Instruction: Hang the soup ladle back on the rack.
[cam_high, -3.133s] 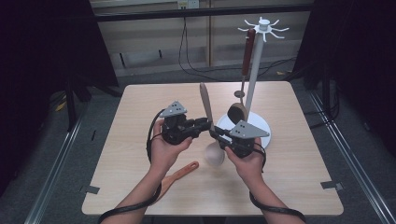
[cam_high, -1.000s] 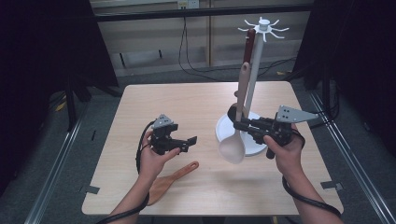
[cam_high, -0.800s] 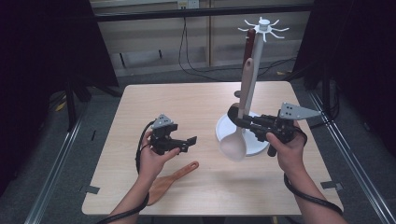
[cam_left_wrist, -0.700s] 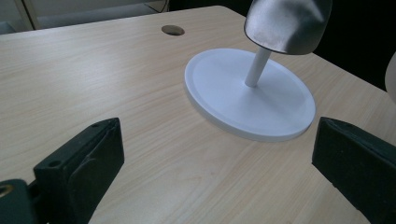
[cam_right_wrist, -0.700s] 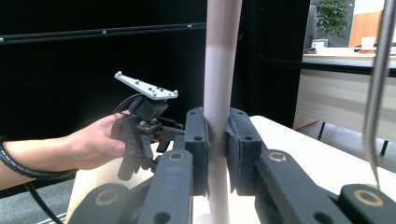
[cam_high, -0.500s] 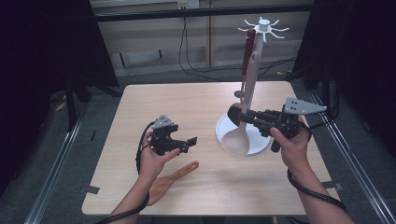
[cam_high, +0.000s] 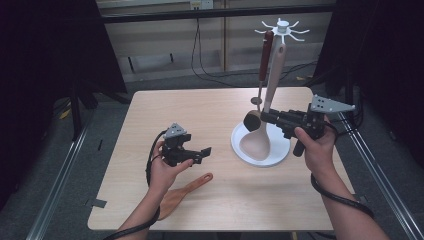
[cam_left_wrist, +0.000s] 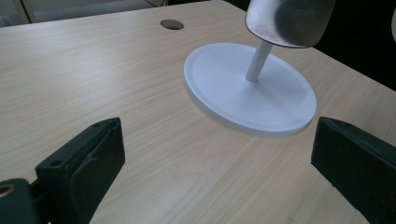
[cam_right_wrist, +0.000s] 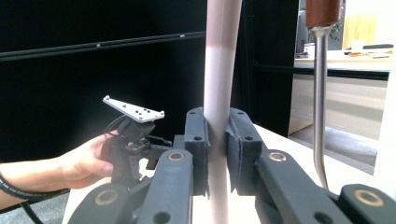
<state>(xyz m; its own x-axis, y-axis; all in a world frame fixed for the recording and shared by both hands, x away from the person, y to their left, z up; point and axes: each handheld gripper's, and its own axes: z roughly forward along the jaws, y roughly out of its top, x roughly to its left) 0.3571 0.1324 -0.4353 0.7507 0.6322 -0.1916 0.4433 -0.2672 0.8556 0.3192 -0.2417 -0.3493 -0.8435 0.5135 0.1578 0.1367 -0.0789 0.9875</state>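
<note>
My right gripper (cam_high: 268, 118) is shut on the lower handle of a pale wooden spoon (cam_high: 256, 142). The spoon stands nearly upright over the white base (cam_high: 281, 151) of the hook rack (cam_high: 282, 28), its handle top close to the hooks. In the right gripper view the pads (cam_right_wrist: 196, 140) press the pale handle (cam_right_wrist: 219, 70) from both sides. A metal ladle (cam_high: 264, 52) with a brown handle hangs from the rack beside it. My left gripper (cam_high: 204, 152) is held open above the table, left of the base, with nothing between its jaws (cam_left_wrist: 219, 144).
A wooden spatula (cam_high: 186, 189) lies near the table's front edge by my left forearm. The rack's pole (cam_left_wrist: 258, 63) rises from the round base (cam_left_wrist: 224, 93), with the ladle's bowl (cam_left_wrist: 289, 21) hanging over it. A cable hole (cam_left_wrist: 172, 24) sits in the tabletop beyond.
The right gripper has lifted the spoon a little and carried it toward the rack, its handle now up by the hooks. The left gripper has stayed put, open.
</note>
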